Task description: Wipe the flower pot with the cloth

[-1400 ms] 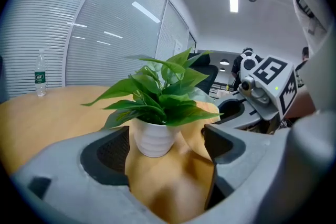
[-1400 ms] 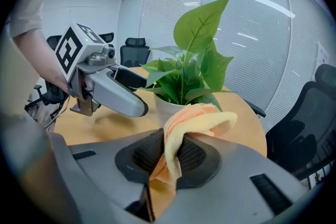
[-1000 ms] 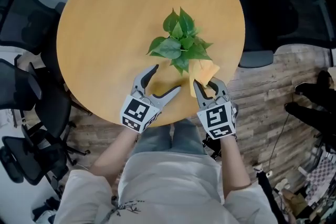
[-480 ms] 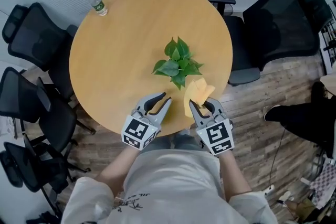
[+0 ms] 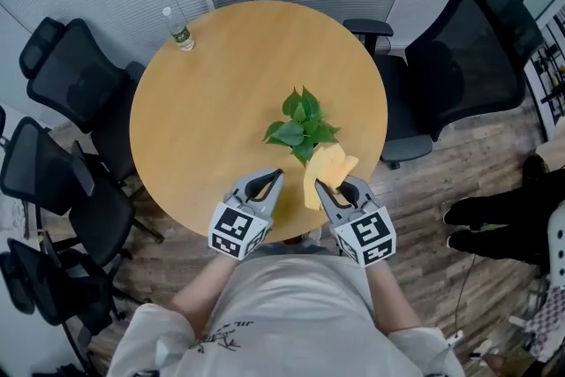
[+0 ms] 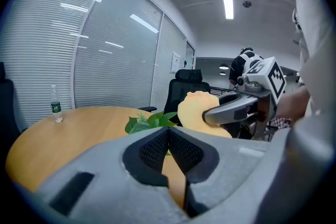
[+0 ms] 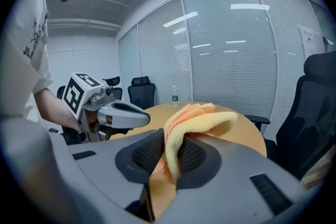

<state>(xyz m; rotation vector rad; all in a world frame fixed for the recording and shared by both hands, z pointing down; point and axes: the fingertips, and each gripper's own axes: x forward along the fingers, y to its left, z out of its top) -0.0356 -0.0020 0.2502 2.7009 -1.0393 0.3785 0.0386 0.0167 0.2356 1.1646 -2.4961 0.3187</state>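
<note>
One fold of soft, limp cloth (image 5: pixel 323 171) sits pinched in right gripper (image 5: pixel 329 186); left gripper (image 5: pixel 274 177), just closed, holds nothing

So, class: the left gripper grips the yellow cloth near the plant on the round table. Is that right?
No: the right gripper grips the cloth, as the right gripper view shows. The left gripper has just closed, empty. The cloth is near the plant on the round table.

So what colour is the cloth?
Yellow-orange. The cloth shows best in the right gripper view.
</note>
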